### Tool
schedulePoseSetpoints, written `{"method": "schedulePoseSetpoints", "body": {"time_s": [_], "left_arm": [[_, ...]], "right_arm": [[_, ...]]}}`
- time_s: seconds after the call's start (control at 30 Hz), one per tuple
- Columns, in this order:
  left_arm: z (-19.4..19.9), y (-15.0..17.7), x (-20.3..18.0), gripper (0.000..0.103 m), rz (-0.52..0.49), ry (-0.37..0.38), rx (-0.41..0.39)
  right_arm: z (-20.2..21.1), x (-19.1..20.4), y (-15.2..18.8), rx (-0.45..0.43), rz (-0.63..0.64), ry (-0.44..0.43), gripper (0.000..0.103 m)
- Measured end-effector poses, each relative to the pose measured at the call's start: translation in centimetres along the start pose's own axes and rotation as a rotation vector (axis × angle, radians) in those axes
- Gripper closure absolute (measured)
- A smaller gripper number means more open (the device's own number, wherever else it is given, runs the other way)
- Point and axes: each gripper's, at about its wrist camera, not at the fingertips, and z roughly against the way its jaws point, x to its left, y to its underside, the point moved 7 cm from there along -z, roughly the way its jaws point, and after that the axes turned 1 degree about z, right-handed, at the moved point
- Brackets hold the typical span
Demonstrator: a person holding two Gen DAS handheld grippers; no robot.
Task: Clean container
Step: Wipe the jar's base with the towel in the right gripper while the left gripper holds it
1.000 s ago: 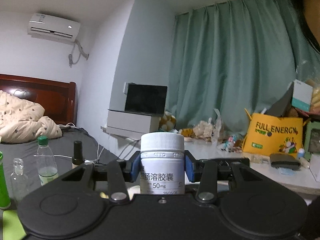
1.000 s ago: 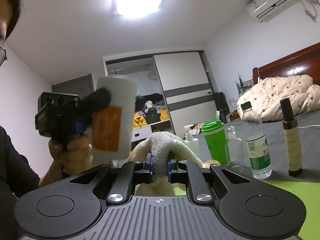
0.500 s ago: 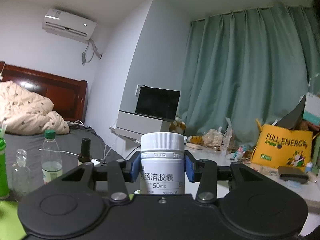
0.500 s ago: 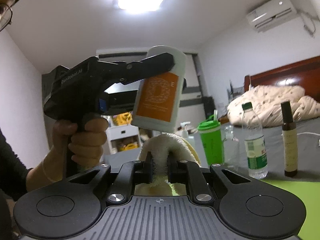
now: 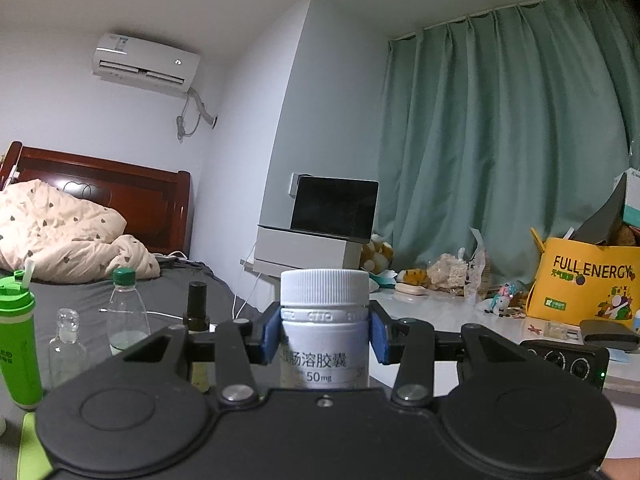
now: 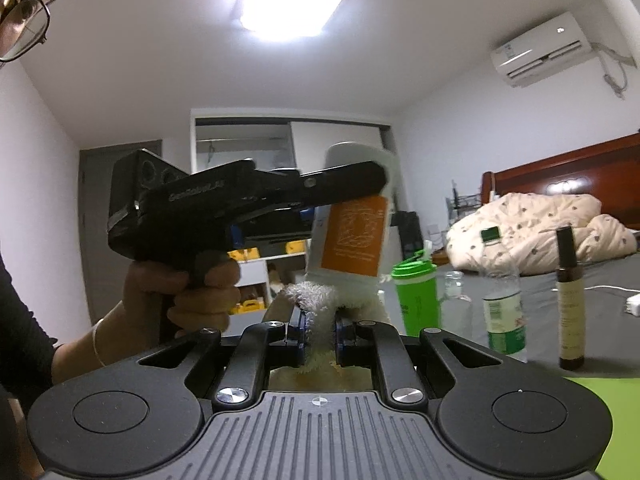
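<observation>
Left hand-held gripper (image 5: 325, 334) clamped on white pill bottle (image 5: 325, 326), right hand-held gripper (image 6: 320, 330) pinching fluffy cloth (image 6: 316, 312) under that bottle, green cup (image 6: 416, 300) beyond.

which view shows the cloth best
The right wrist view: the cloth is pinched between the right gripper pads, just under the white bottle held by the left gripper. The left wrist view shows none of it.

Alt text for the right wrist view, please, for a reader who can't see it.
The right gripper pinches a white towel just under the base of a white pill bottle with an orange label, held up by the left gripper. Behind stand a green cup, a water bottle and a dark bottle.
</observation>
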Motion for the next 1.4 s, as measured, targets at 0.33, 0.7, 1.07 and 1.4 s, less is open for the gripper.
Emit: {"method": "schedulePoseSetpoints", "body": {"time_s": [0.33, 0.7, 1.07, 1.4], "left_arm": [[0.4, 0.1, -0.7, 0.060, 0.022, 0.044, 0.009], [0.2, 0.1, -1.1, 0.060, 0.034, 0.061, -0.008], [0.0, 0.2, -0.4, 0.060, 0.028, 0.038, -0.005], [0.4, 0.7, 0.4, 0.060, 0.032, 0.024, 0.018]], "right_arm": [[0.5, -2.5, 0.2, -0.011, -0.025, 0.078, 0.090], [-1.1, -3.0, 0.2, 0.000, -0.009, 0.072, 0.090], [-1.7, -1.9, 0.6, 0.023, 0.029, 0.035, 0.090], [-0.4, -2.1, 0.7, 0.031, 0.042, 0.071, 0.090]]}}
